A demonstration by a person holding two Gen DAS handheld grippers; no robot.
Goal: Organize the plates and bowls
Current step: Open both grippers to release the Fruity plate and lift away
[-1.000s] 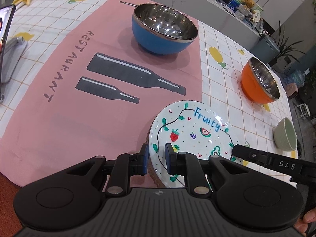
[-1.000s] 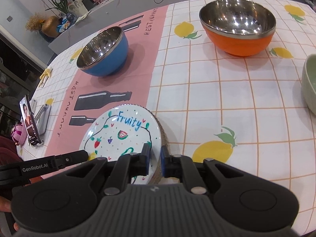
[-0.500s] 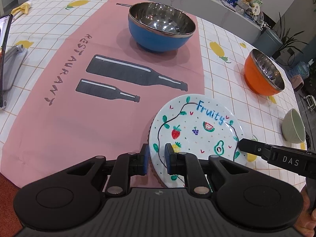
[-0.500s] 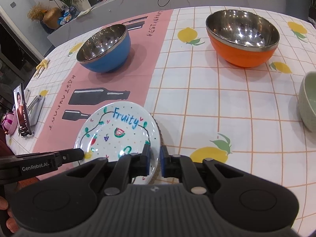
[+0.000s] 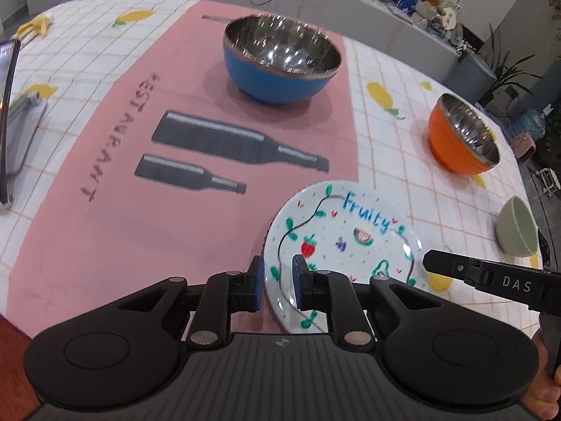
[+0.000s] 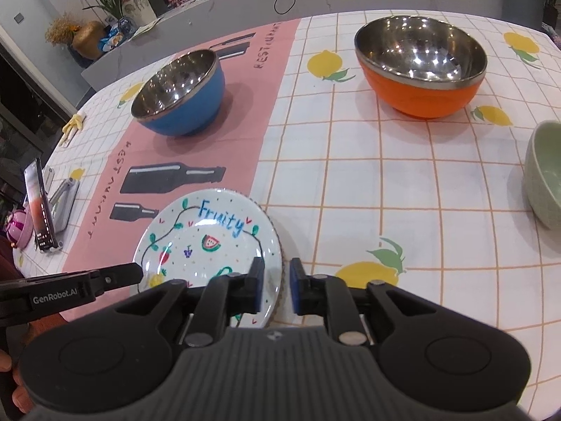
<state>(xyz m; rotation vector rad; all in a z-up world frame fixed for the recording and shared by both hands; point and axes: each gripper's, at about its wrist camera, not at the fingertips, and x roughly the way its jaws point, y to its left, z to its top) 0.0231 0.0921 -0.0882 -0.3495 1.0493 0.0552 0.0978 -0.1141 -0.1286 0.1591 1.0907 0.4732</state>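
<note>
Table, covered in a white checked cloth with lemon print; a pink runner printed with bottles lies down its left part. Near edge sits just below both tongs; broad bare cloth lies between the plate and the far bowls. Plate, white, painted with fruit and the word "Fruity", lies near the front edge, straddling the runner's right border, on a brownish ribbed mat that peeks out under its right rim. Left gripper: jaws narrowly apart, astride the plate's near-left rim; whether the pads press the rim cannot be told. Right gripper: jaws opening, the plate's near-right rim between them, pads not seen pressing it. Blue bowl, steel-lined, empty, upright on the runner, well beyond the plate. Orange bowl, steel-lined, empty, far right on the cloth. Pale green bowl, empty, at the right edge. Phone on a stand, far left.
</note>
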